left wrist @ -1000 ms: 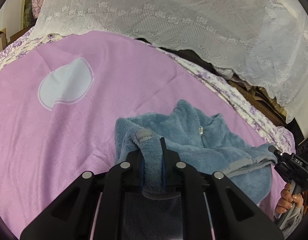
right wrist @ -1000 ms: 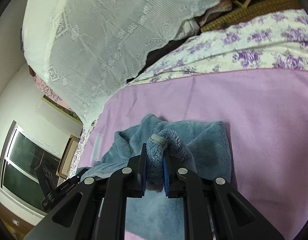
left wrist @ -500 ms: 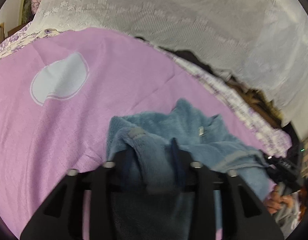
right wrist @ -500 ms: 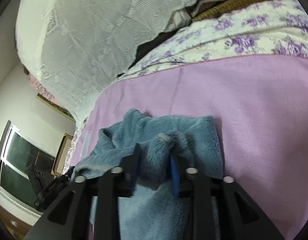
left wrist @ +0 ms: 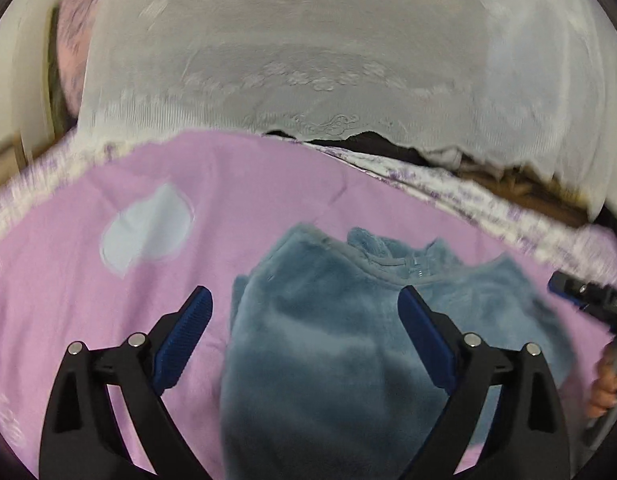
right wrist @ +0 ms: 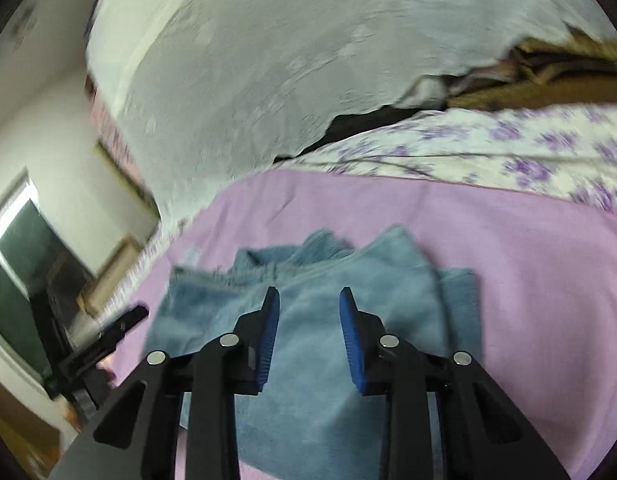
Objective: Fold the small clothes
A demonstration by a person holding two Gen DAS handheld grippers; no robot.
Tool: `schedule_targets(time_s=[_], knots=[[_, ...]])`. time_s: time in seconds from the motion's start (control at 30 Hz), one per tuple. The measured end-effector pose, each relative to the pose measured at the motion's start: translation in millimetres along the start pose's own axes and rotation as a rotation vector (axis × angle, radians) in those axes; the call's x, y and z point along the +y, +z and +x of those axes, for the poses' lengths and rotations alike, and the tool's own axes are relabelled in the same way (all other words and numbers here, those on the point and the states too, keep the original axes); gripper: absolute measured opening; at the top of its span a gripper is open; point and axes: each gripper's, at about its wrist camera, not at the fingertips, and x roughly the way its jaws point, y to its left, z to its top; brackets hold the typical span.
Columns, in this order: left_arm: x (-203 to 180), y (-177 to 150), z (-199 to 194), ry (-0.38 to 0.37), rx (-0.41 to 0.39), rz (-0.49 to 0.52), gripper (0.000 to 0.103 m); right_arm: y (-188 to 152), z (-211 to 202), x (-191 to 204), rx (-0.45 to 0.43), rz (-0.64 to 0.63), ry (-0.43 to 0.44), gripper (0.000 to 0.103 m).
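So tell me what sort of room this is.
Most likely a bedroom: the blue fleece garment lies on a pink blanket over a purple-flowered sheet, like a made bed, with a white lace cloth draped behind.

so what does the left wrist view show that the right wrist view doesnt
Only the left wrist view shows the pale patch on the pink sheet, the garment's collar with its small fastener, and the left gripper from behind, jaws spread wide with nothing pinched.

Only the right wrist view shows the dark window and the right gripper from behind, jaws apart above the fleece.

Both show the blue fleece garment lying released on the pink sheet, the white lace cloth behind, and the floral bedding.
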Motion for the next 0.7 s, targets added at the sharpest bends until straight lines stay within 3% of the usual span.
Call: schedule_targets(time_s=[0.07, 0.2, 0.33, 0.37, 0.4, 0.47, 0.57, 0.7], knots=[[-12.7, 6.8, 10.1, 0.036, 0.017, 0.047, 0.091, 0.5, 14.3, 15.6, 0.028, -0.043, -0.021, 0.031], [-22.1, 15.4, 42.8, 0.101, 0.094, 0.047, 0.091, 7.8, 49.6, 31.5, 0.081, -0.042, -0.014, 0.033], [1.6, 5.3, 89.5, 0.211, 0.203, -0.008, 0.095, 2.7, 80.3, 2.3, 0.115, 0.029, -0.113, 0.033], [16.2, -0.5, 105.2, 0.193, 0.257, -0.057, 0.097, -0.3, 84.5, -9.7, 0.119, 0.051, -0.132, 0.032], [29.2, -3.7, 115.4, 0.134, 0.302, -0.128, 0.097, -1.6, 89.0, -24.3, 0.124, 0.074, -0.130, 0.025], [52.4, -3.0, 122.5, 0.030, 0.346, -0.269, 0.097, 0.2, 88.4, -34.9, 0.122, 0.113, -0.101, 0.021], [59.2, -4.2, 122.8, 0.018, 0.347, -0.290, 0.098, -2.4, 83.5, -30.1, 0.098, 0.085, -0.102, 0.023], [48.5, 0.1, 104.3, 0.071, 0.270, -0.227, 0.098, -2.5, 60.6, -14.1, 0.010, 0.012, -0.110, 0.038]])
